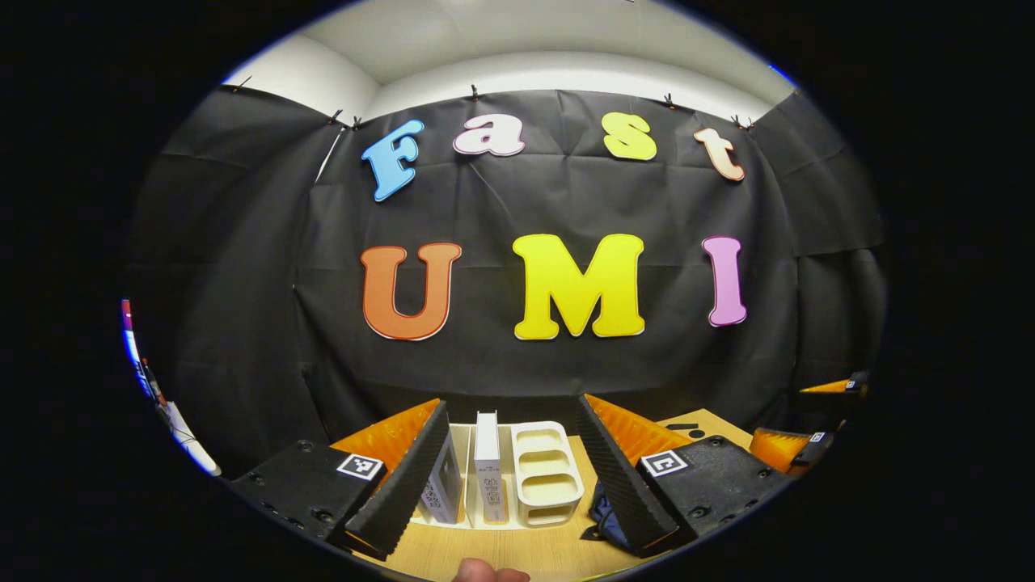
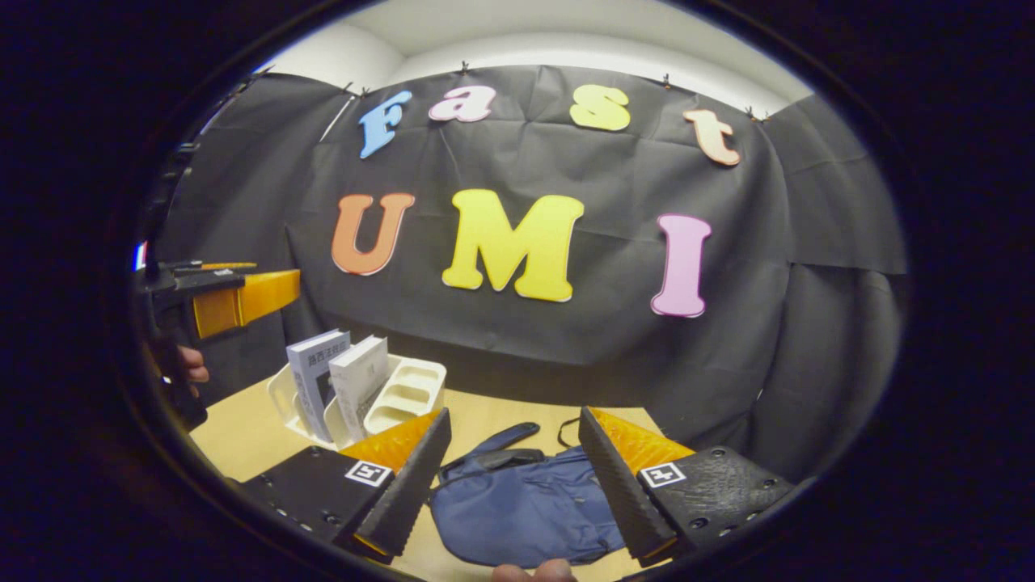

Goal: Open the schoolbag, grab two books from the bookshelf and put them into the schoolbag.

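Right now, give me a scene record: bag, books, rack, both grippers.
schoolbag: blue, flat on the wooden table, looks closed
books: two, upright in the rack, grey one and white one
bookshelf: white slotted rack, left of the bag
left gripper: open, aimed at the rack
right gripper: open, above the bag
task stage: nothing grasped yet

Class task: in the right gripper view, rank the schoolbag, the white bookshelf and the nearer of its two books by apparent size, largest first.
1. schoolbag, though nearness inflates it
2. white bookshelf
3. nearer book
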Demonstrator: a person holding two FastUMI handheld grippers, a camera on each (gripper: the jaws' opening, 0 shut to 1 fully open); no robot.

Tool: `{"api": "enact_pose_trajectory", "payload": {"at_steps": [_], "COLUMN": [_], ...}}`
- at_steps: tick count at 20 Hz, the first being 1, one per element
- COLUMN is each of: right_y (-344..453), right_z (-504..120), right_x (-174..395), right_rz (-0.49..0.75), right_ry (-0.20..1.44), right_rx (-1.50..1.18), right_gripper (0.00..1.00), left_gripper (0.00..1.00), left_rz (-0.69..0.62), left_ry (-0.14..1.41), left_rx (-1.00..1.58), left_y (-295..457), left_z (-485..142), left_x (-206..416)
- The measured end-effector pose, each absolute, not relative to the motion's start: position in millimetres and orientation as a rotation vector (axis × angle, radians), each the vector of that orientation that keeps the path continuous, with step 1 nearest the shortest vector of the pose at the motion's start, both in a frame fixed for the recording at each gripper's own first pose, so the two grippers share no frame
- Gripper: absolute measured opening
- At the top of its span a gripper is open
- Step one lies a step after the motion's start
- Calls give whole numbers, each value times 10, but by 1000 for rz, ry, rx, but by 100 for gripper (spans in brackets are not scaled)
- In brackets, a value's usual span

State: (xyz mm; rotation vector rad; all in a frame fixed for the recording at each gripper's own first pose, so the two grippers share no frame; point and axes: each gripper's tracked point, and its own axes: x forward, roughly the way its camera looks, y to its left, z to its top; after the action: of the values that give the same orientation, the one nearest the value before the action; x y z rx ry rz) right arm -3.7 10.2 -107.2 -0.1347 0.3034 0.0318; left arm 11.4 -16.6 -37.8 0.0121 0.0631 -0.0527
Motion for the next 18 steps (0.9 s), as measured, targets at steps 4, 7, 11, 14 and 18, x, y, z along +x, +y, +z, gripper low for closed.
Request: {"api": "enact_pose_trajectory", "payload": {"at_steps": [4,7,11,14,18], "right_y": [301,460,572,585,523], "right_z": [-1678,-2209,-2856,-3243,-3673], "right_x": [-134,-166,-213,-184,-155], "right_rz": [95,145,174,175,160], "right_ry": [430,527,627,691,762], "right_rx": [-199,-244,-287,-317,-383], "right_gripper": [95,96,96,98,96], "left_gripper": [99,99,99,100,99], "left_rz": [-47,-42,-25,-9,12], "left_ry": [62,76,116,135,154], "left_rx": [45,61,32,34,41], "left_y": [-104,-51,15,91,185], "left_z": [-448,-544,-671,-718,-752], "left_x": [15,-103,-283,-410,-492]}}
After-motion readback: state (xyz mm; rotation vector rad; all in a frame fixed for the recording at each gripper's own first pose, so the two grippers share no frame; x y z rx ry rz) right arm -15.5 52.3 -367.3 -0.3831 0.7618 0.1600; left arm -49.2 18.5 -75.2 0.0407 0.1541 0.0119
